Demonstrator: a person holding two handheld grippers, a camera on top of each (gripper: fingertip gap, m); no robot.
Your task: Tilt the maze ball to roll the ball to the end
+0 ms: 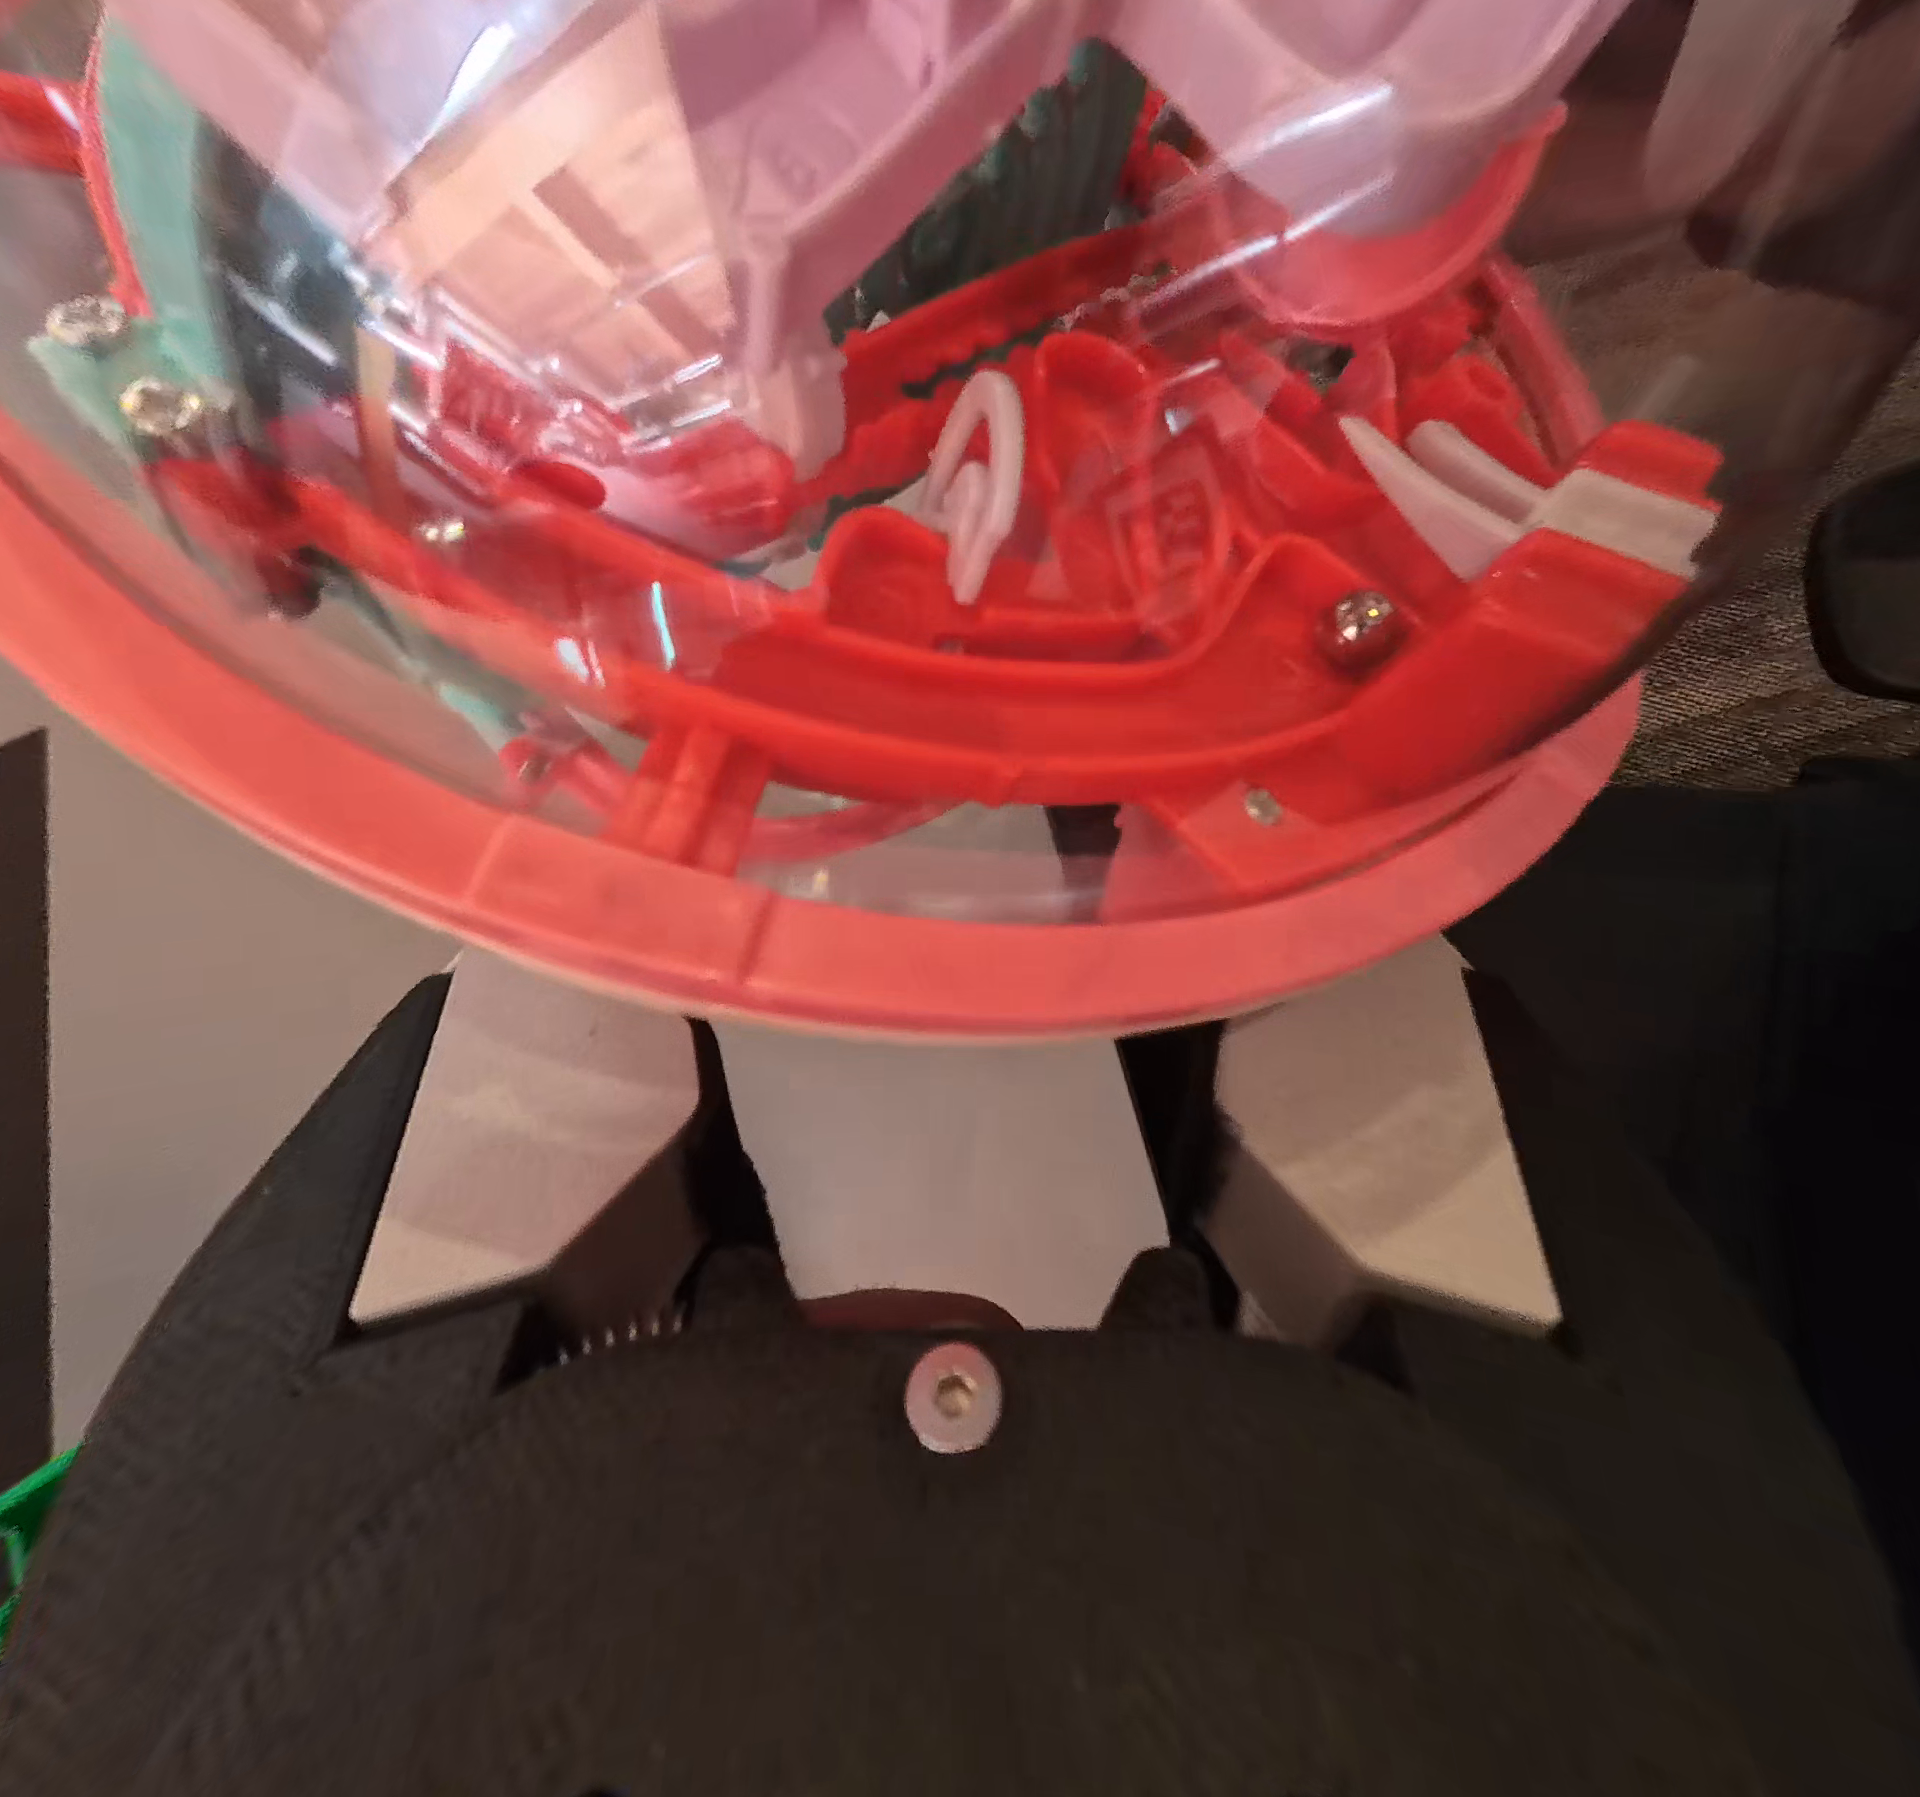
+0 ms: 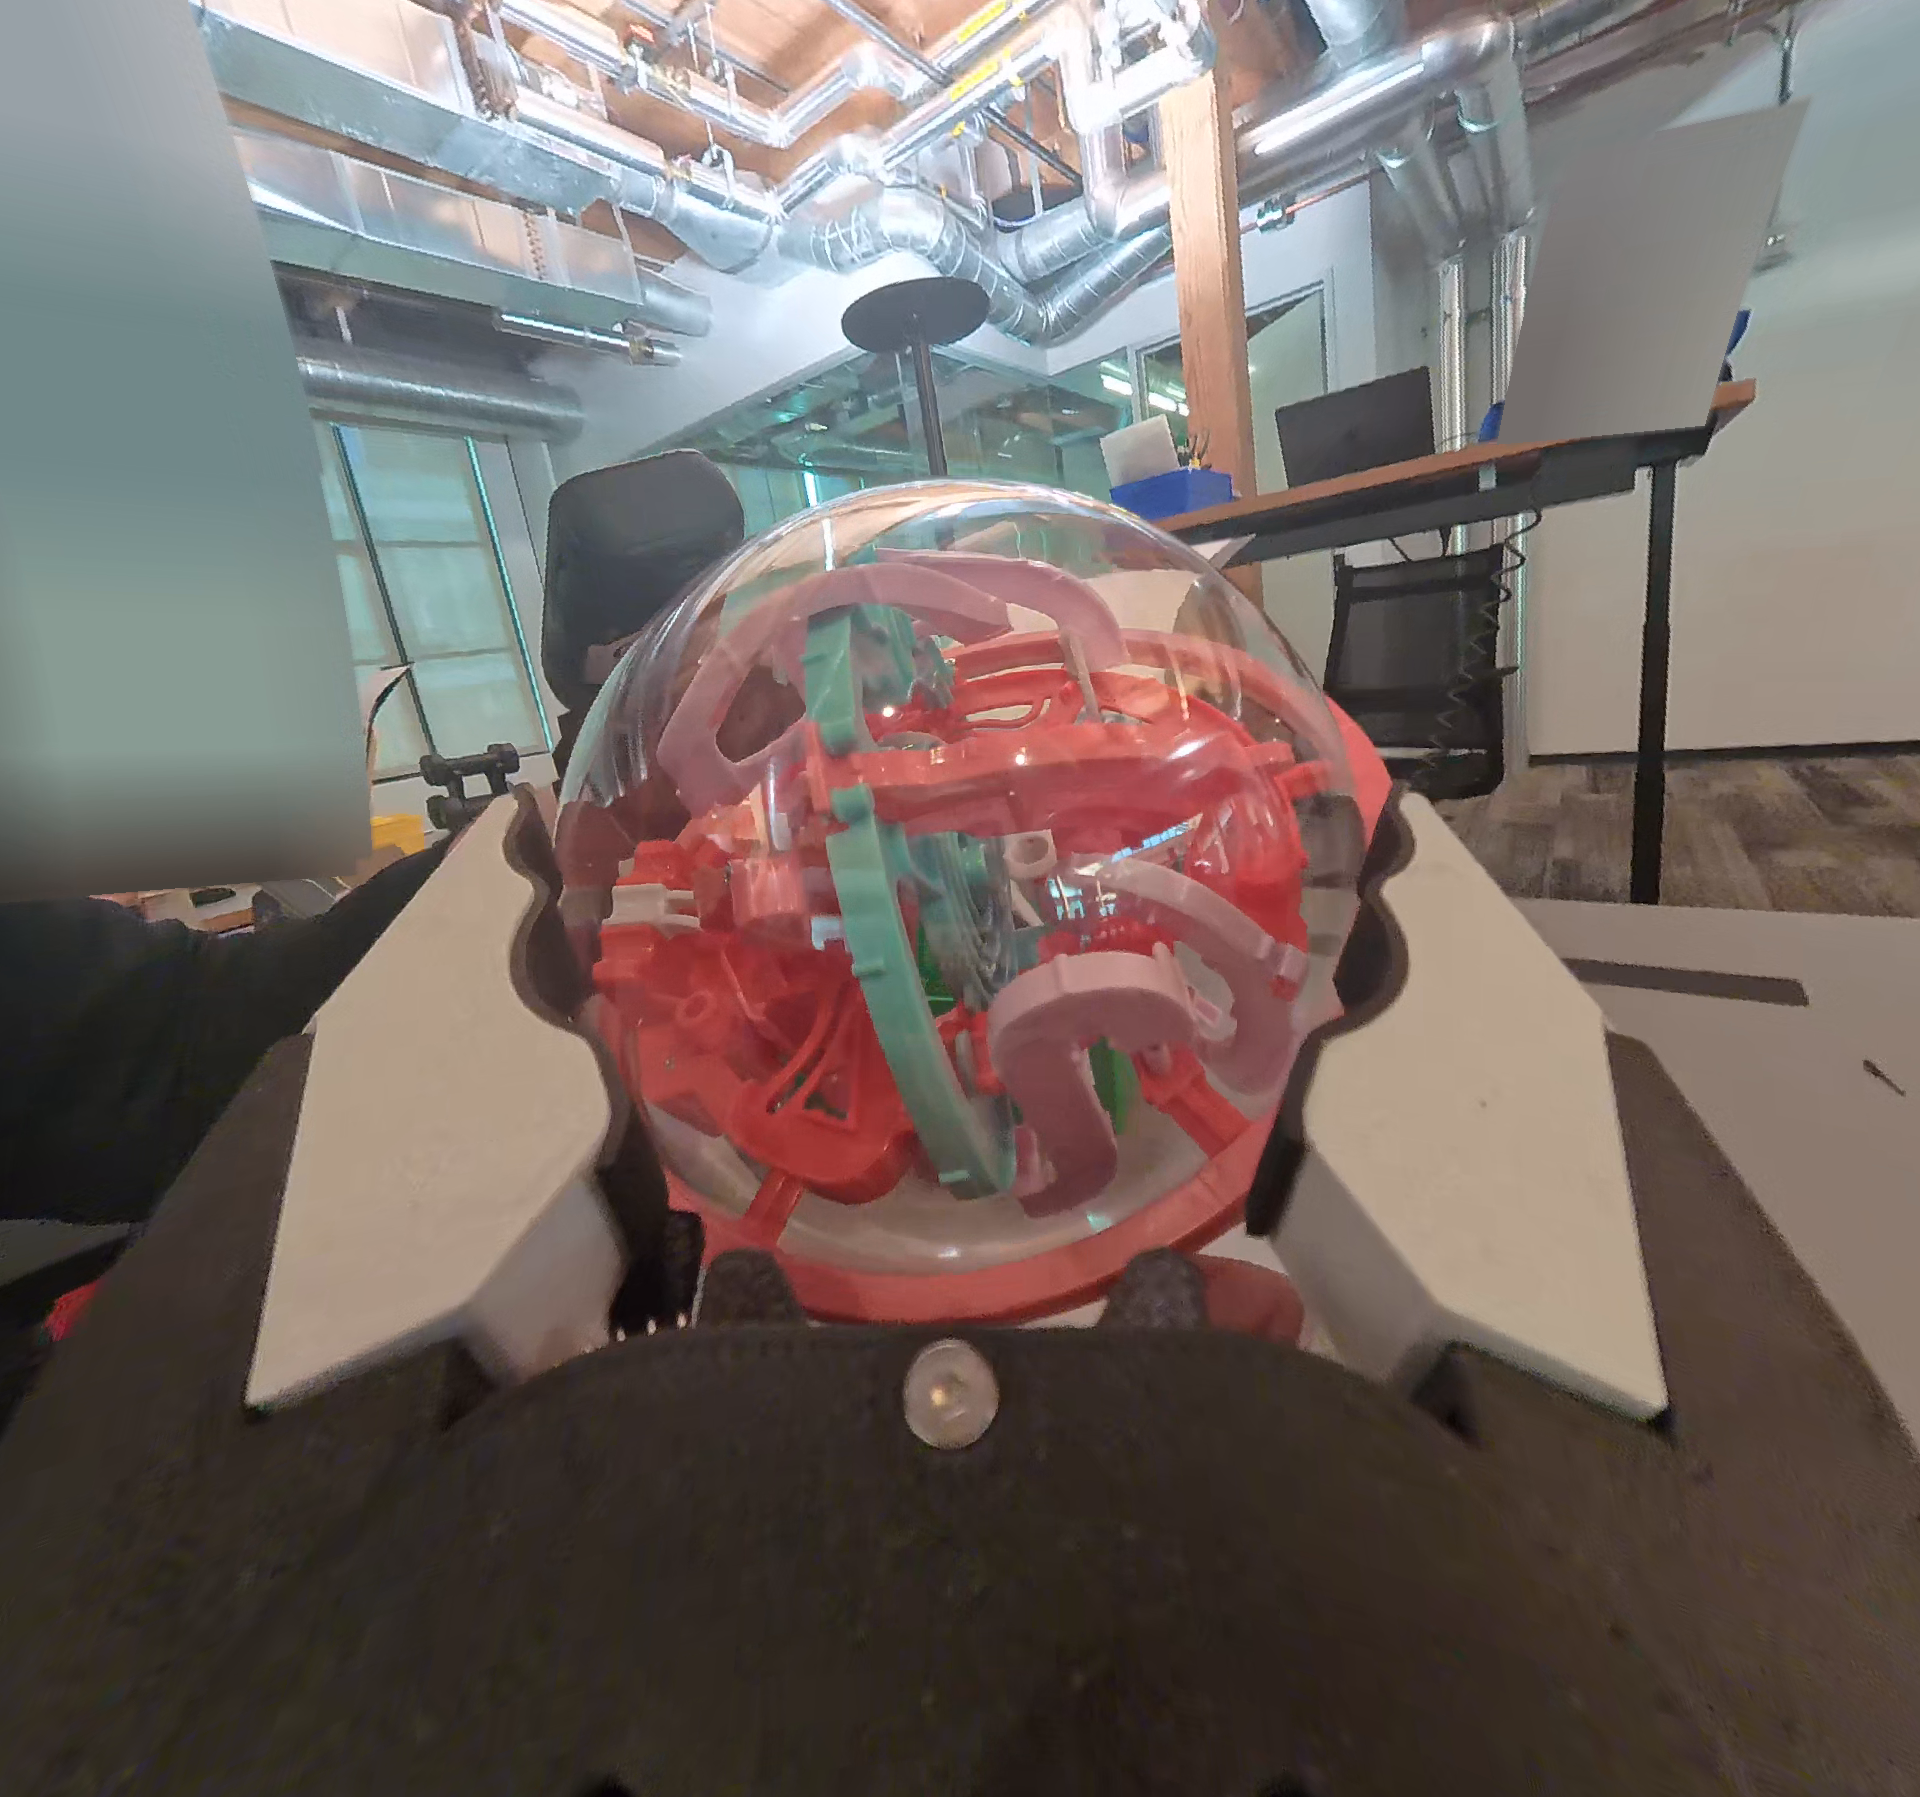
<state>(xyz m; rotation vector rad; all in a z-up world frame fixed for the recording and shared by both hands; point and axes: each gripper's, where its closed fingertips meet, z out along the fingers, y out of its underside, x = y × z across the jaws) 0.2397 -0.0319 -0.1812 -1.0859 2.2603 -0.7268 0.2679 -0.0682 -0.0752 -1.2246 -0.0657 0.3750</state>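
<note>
Maze ball (image 2: 956,895): clear plastic sphere with a red equatorial ring and internal tracks in red, lilac and teal. Seated between the two fingers of the right tool (image 2: 956,906), whose dark wavy pads (image 2: 540,916) press on the sphere's left and right flanks; jaws stand wide, filled by the sphere, which reaches back almost to the tool's body. Left tool (image 1: 935,968): white fingers (image 1: 540,1124) spread moderately wide, their tips hidden under the red ring (image 1: 769,926), so contact with the sphere cannot be told; the sphere fills the whole field ahead of this tool, very close. Steel ball (image 1: 1359,630): small, shiny, resting in a curved red track (image 1: 1039,698) ahead and to the right of the left tool, just inside the ring. Table (image 2: 1704,958): pale grey surface, to the right of the right tool. Dark sleeve (image 2: 156,1041): to the left of the right tool. Beyond the sphere: black office chair (image 2: 639,552), a desk (image 2: 1455,485) with a dark monitor.
</note>
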